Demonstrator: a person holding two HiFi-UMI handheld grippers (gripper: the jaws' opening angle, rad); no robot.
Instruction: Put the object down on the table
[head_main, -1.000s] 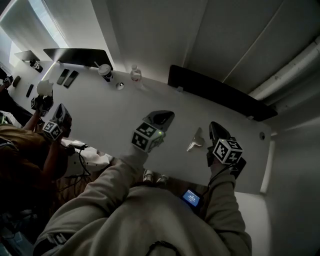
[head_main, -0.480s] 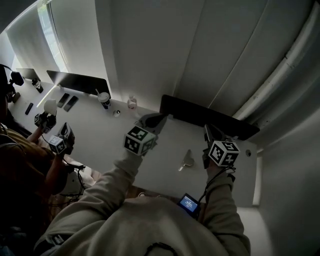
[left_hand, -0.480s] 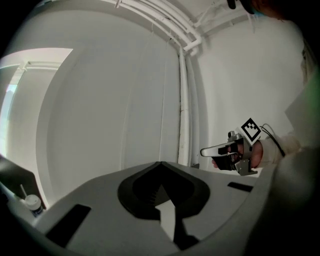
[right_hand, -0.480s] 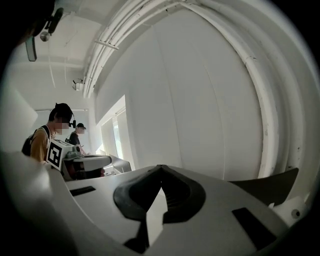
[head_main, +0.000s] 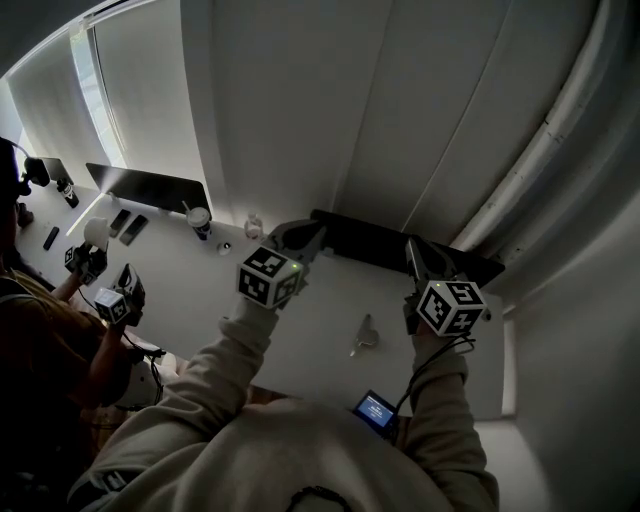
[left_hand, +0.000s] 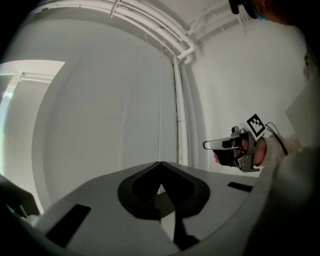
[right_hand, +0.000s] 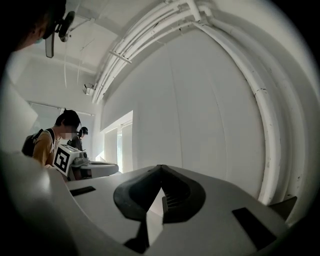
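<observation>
A small grey metal object (head_main: 362, 335) lies by itself on the white table (head_main: 300, 330), between and below my two grippers. My left gripper (head_main: 312, 232) is raised off the table and points at the wall, and its jaws are shut with nothing between them (left_hand: 160, 165). Held up to the right of the object, my right gripper (head_main: 411, 248) is also shut and empty (right_hand: 160, 168). In the left gripper view the right gripper (left_hand: 227, 146) shows side-on against the wall. Neither gripper touches the object.
A long black panel (head_main: 390, 245) stands along the table's back edge. A cup (head_main: 199, 219) and a small bottle (head_main: 254, 227) sit at the back left. Near my body is a small device with a blue screen (head_main: 375, 408). Another person (head_main: 60, 330) holds grippers at the left.
Both grippers have risen from just over the table toward the wall, and the head view has tilted up. The grey object stays where it lay.
</observation>
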